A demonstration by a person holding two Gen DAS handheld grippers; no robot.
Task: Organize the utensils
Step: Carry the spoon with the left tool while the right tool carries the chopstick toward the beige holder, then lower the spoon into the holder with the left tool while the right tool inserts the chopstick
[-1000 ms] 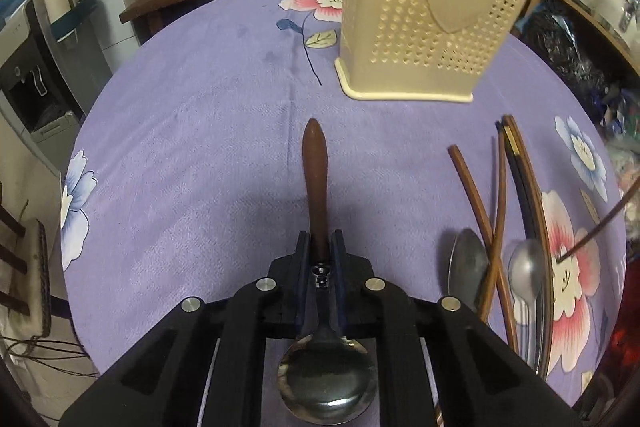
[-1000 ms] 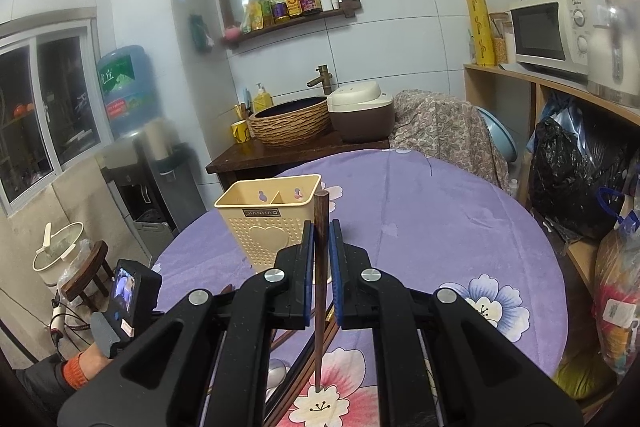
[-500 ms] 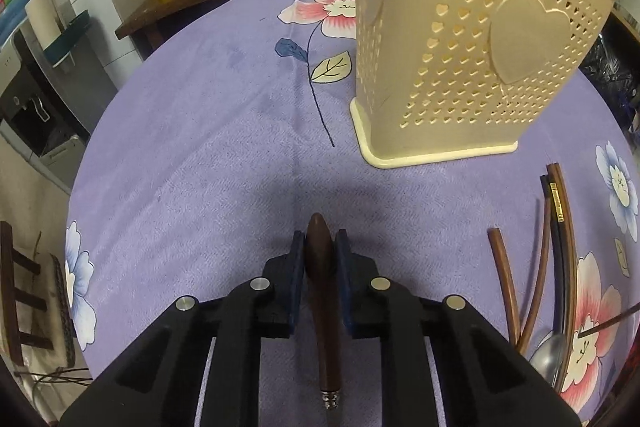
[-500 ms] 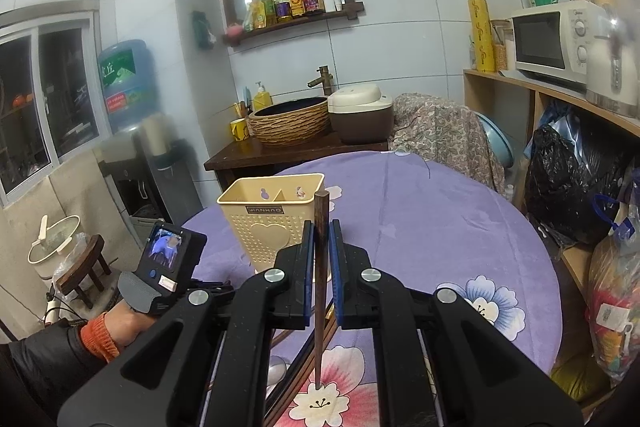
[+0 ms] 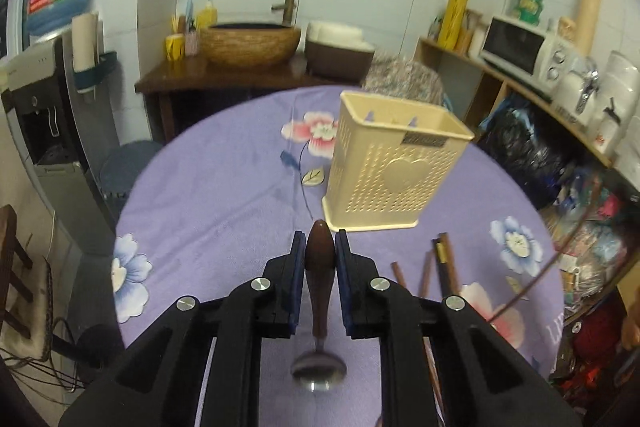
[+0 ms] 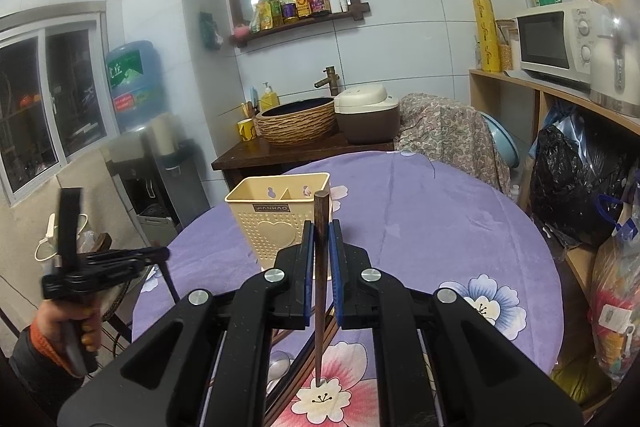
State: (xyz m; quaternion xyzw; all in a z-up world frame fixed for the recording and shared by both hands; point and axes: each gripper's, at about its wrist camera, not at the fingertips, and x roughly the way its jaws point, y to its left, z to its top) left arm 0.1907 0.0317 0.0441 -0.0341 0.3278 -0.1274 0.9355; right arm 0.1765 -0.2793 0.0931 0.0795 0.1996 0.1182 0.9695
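My left gripper (image 5: 320,247) is shut on a spoon (image 5: 319,279) with a brown wooden handle; its metal bowl hangs down toward the camera, above the purple cloth. The cream perforated utensil holder (image 5: 390,171) stands just beyond, to the right. My right gripper (image 6: 320,239) is shut on a dark brown chopstick (image 6: 320,267), held upright with its tip down over a pink flower print. The holder (image 6: 276,219) stands behind it, its two compartments showing. More chopsticks (image 5: 444,263) lie on the cloth to the right. The left gripper also shows at the left of the right wrist view (image 6: 108,263).
The round table has a purple flowered cloth (image 5: 224,195). More spoons (image 6: 278,363) lie under the right gripper. A dark counter with a woven basin (image 6: 296,123) and a rice cooker (image 6: 366,115) stands behind. Shelves with a microwave (image 6: 556,43) and bags line the right side.
My left gripper has lifted the spoon off the cloth and tilted up, so the room now shows. The right gripper holds the chopstick nearly still.
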